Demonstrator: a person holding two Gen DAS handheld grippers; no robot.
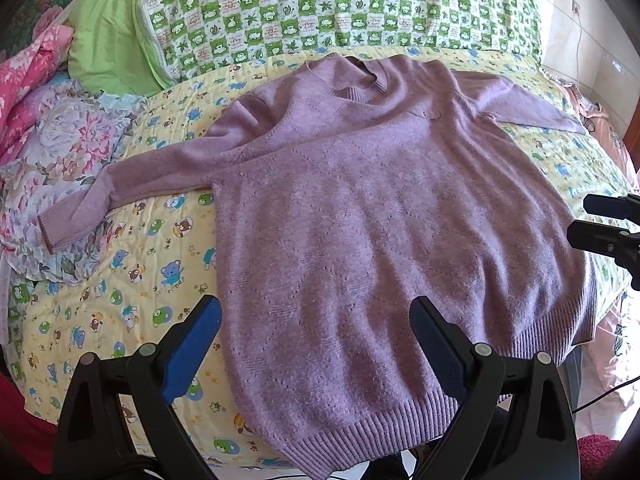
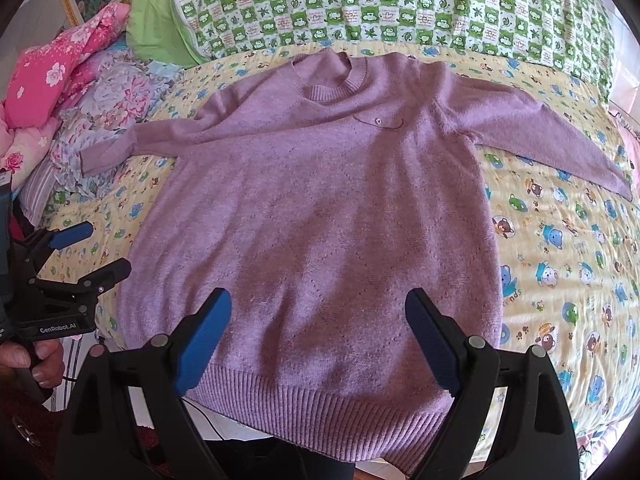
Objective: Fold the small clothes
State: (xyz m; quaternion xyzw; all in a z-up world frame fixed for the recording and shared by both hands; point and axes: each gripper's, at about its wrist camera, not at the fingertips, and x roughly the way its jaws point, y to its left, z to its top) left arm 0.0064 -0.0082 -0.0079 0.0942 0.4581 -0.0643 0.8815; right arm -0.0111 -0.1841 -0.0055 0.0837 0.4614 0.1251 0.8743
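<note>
A mauve knitted sweater (image 1: 360,208) lies flat, front up, on a yellow cartoon-print bed cover (image 1: 132,280), both sleeves spread out, ribbed hem at the near edge. It also shows in the right wrist view (image 2: 320,220). My left gripper (image 1: 316,312) is open and empty, hovering over the sweater's lower left part. My right gripper (image 2: 318,304) is open and empty above the hem's middle. The right gripper shows at the right edge of the left wrist view (image 1: 600,220); the left gripper shows at the left of the right wrist view (image 2: 100,248).
A green checked quilt (image 1: 340,4) lies folded behind the sweater. Pink and floral bedding (image 1: 52,128) is piled at the left, under the left sleeve's cuff (image 1: 60,228). The bed's near edge drops off just below the hem (image 2: 320,412).
</note>
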